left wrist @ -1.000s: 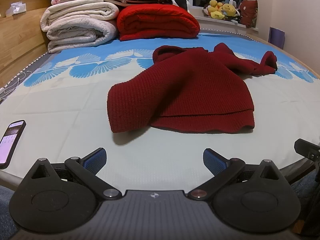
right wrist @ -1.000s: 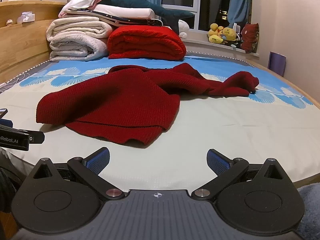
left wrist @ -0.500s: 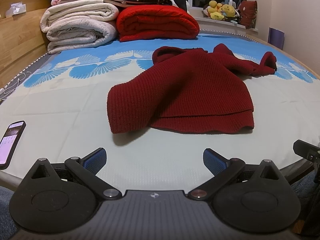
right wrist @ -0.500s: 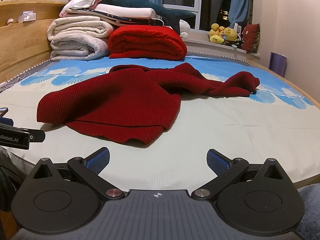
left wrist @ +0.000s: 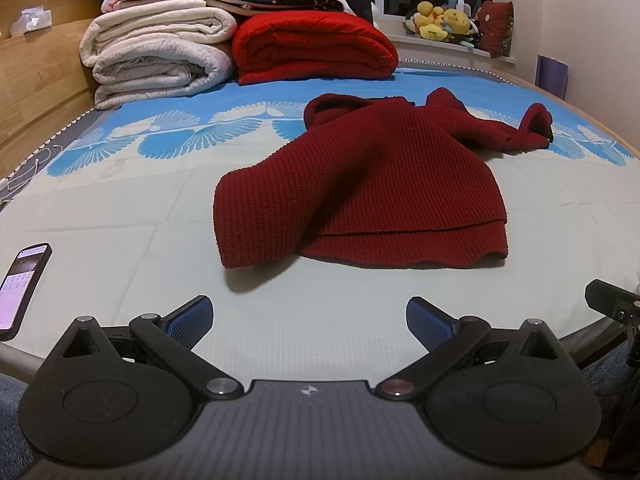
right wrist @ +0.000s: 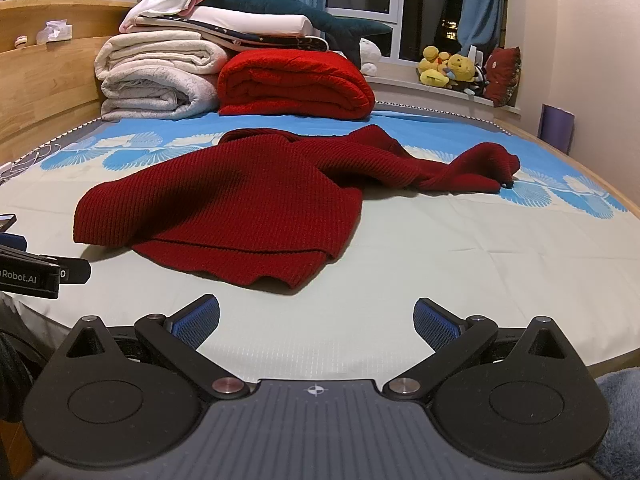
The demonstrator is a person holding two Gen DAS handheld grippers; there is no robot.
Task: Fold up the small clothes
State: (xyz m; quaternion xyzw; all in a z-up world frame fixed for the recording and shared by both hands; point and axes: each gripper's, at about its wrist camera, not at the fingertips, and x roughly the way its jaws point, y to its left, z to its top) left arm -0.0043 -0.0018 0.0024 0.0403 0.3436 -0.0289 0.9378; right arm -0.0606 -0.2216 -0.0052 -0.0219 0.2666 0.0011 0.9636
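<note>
A small dark red knit sweater (left wrist: 372, 184) lies on the bed, its hem toward me, one sleeve folded across the front and the other stretched out to the far right. It also shows in the right wrist view (right wrist: 240, 208). My left gripper (left wrist: 309, 316) is open and empty at the bed's near edge, short of the hem. My right gripper (right wrist: 316, 316) is open and empty, also at the near edge, just right of the sweater's hem. The left gripper's body (right wrist: 32, 276) shows at the left of the right wrist view.
A phone (left wrist: 22, 288) lies at the bed's near left edge. Folded white blankets (left wrist: 160, 64) and a red blanket (left wrist: 316, 48) are stacked at the far end by the wooden headboard (left wrist: 36, 76). Plush toys (right wrist: 448, 68) sit on the windowsill.
Both grippers have crept slightly forward and up; the view barely shifts. The sweater has not moved.
</note>
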